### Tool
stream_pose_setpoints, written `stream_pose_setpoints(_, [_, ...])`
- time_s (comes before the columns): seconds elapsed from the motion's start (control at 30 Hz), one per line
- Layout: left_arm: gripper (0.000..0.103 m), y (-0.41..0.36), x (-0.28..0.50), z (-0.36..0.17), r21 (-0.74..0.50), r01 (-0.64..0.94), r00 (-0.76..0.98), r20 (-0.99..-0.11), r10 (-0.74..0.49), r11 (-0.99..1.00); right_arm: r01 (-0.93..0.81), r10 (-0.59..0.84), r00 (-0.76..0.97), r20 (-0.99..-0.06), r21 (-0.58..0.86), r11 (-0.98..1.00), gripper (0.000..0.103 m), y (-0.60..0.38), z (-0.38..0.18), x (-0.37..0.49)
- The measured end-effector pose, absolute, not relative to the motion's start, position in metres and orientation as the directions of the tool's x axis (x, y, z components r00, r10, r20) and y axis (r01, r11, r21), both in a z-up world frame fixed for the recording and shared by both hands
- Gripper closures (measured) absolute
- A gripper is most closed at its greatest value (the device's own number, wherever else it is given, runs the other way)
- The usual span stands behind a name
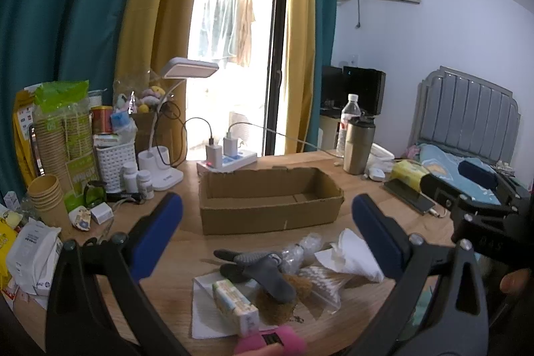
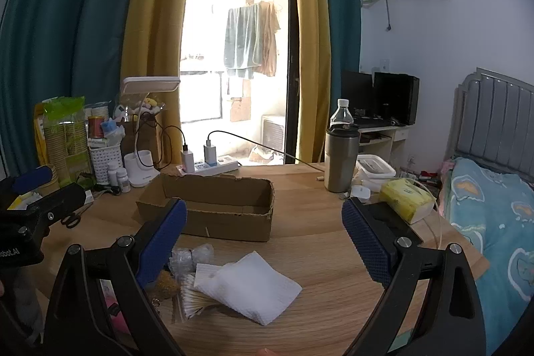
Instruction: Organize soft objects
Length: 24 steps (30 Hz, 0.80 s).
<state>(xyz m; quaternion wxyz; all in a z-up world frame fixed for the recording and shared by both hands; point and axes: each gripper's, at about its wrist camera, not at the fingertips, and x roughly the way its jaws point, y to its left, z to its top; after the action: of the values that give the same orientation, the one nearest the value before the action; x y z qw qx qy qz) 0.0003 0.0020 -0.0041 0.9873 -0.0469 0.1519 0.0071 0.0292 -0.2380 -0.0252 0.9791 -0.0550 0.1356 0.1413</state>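
An empty open cardboard box (image 1: 270, 202) sits mid-table; it also shows in the right wrist view (image 2: 213, 209). In front of it lies a pile: grey socks (image 1: 263, 272), a tissue pack (image 1: 235, 302), a brown scrubby pad (image 1: 277, 299), bubble wrap (image 1: 300, 252), a bag of cotton swabs (image 1: 320, 282) and a white folded cloth (image 2: 250, 286). A pink item (image 1: 270, 341) lies at the near edge. My left gripper (image 1: 267, 232) is open and empty above the pile. My right gripper (image 2: 263, 239) is open and empty above the white cloth.
Paper cups (image 1: 46, 196), a white basket (image 1: 115, 162), pill bottles (image 1: 138, 179), a desk lamp (image 1: 160, 162) and a power strip (image 1: 227, 160) crowd the left and back. A steel tumbler (image 2: 340, 155), water bottle (image 2: 340, 112) and yellow tissue pack (image 2: 405, 199) stand right. Scissors (image 2: 71, 219) lie left.
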Motion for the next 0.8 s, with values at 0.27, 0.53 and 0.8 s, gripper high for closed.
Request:
stream_pose_setpoints(0.27, [0.001, 0.0021, -0.0002, -0.0061, -0.092, -0.035, 0.953, -0.304, 0.005, 0.995, -0.300, 0.267, 0.919, -0.289, -0.077, 0.951, 0.007, -0.2346, -0.0277, 0.0287])
stream_pose_setpoints(0.53, [0.001, 0.0020, 0.0000, -0.0080, -0.095, -0.035, 0.950, -0.313, 0.004, 0.995, -0.300, 0.267, 0.919, -0.290, -0.077, 0.951, 0.007, -0.2334, -0.0273, 0.0288])
stream_pose_setpoints(0.8, [0.001, 0.0031, 0.0010, -0.0088, -0.096, -0.035, 0.948, -0.318, 0.003, 0.995, -0.300, 0.266, 0.919, -0.290, -0.077, 0.951, 0.007, -0.2330, -0.0271, 0.0288])
